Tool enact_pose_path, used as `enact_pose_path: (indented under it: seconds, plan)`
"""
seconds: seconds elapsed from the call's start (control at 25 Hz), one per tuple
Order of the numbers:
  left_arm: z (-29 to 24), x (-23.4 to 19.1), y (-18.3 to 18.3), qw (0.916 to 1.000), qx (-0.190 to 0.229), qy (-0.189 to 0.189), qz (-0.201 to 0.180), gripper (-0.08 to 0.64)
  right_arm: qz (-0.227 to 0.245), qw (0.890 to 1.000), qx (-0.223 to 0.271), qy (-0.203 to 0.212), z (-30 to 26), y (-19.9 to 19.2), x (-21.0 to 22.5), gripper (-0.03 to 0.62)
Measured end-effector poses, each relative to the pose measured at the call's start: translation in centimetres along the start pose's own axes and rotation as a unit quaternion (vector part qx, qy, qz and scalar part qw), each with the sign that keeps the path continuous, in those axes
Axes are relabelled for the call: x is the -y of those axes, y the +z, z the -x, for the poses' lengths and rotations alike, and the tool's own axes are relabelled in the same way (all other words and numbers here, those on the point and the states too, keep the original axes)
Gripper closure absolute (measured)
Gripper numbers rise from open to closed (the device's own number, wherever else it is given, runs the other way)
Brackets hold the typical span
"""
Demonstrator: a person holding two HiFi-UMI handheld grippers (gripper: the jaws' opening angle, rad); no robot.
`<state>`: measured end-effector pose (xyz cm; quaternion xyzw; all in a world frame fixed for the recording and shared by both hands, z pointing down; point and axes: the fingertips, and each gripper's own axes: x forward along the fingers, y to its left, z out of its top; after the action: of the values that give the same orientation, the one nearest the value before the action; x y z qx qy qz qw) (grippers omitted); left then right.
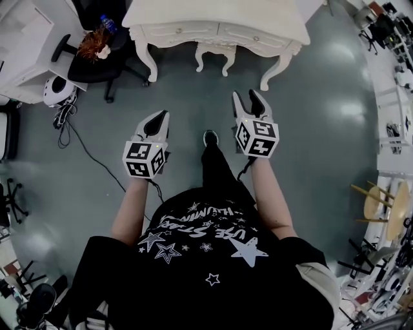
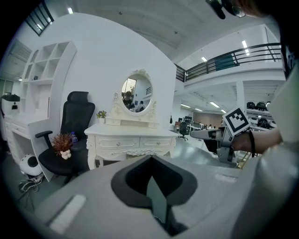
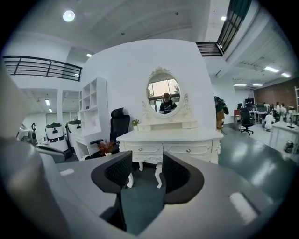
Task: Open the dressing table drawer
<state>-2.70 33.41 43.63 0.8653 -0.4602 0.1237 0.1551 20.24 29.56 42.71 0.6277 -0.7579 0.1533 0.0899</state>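
The white carved dressing table [image 1: 219,18] stands at 12 o'clock from the person, well apart from both tools. The step in hand therefore looks like the approach, with the drawer not yet opened. The right gripper [image 1: 246,97] has its jaws spread with nothing between them, and its own view frames the table front through the gap. The left gripper [image 1: 159,120] has its jaws pressed together on nothing. To do this well, I would walk in squarely with the right jaws spread and choose the right-hand drawer [image 3: 198,148] at about 1 o'clock. I would then close on its small round metal knob [image 3: 188,150] and draw straight back and level (a skewed pull could bind an ornate drawer). The curved white legs of what seems a stool [image 1: 215,57] under the table might catch a foot. By count there are two grippers, one table, two drawers side by side with one knob each, one oval mirror [image 3: 163,95], and one black office chair [image 1: 97,55] at 10 o'clock.
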Motion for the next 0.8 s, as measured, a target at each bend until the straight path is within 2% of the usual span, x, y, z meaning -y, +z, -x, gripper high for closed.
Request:
enact_pose_path:
  seconds: [0.16,0.48,0.8]
  plan:
    - [-5.7,-2.0,2.5,0.9999,-0.002,0.014,0.007,0.560,-0.006,1.000,-0.004,0.005,-6.1,1.9,3.2,0.341]
    - [-16.3,-4.4,8.4,0.9994,0.001,0.033,0.011,0.560,-0.008,1.000,-0.010,0.025,-16.8,6.8,9.2,0.336]
    - [-22.9,-6.7,11.4,0.9979,0.002,0.061,0.020,0.560,-0.007,0.998,-0.020,0.057,-24.5,8.8,11.6,0.337]
